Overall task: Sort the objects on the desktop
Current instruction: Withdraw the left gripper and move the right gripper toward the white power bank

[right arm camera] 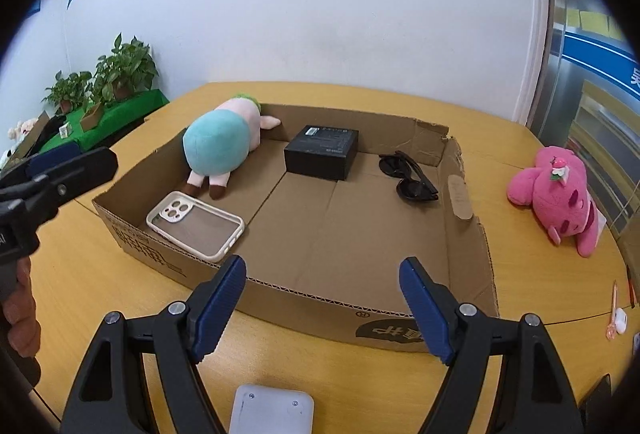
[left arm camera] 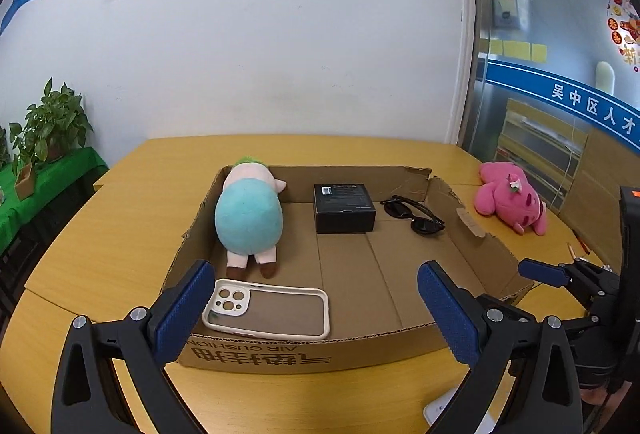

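A shallow cardboard box (left arm camera: 304, 352) (right arm camera: 304, 308) lies on the yellow table. In it are a teal and pink plush (left arm camera: 249, 216) (right arm camera: 218, 146), a black box (left arm camera: 344, 208) (right arm camera: 322, 152), black sunglasses (left arm camera: 416, 214) (right arm camera: 408, 176) and a white phone case (left arm camera: 266, 308) (right arm camera: 196, 224). A pink plush (left arm camera: 510, 196) (right arm camera: 558, 196) lies on the table right of the box. My left gripper (left arm camera: 316, 314) is open and empty at the box's near edge. My right gripper (right arm camera: 322, 304) is open and empty, also at the near edge.
A white flat device (right arm camera: 272, 412) lies on the table just below my right gripper. Small pens and a white item (right arm camera: 618, 316) lie at the right edge. Potted plants (left arm camera: 48, 126) stand on a green-covered stand at the left. A white wall is behind the table.
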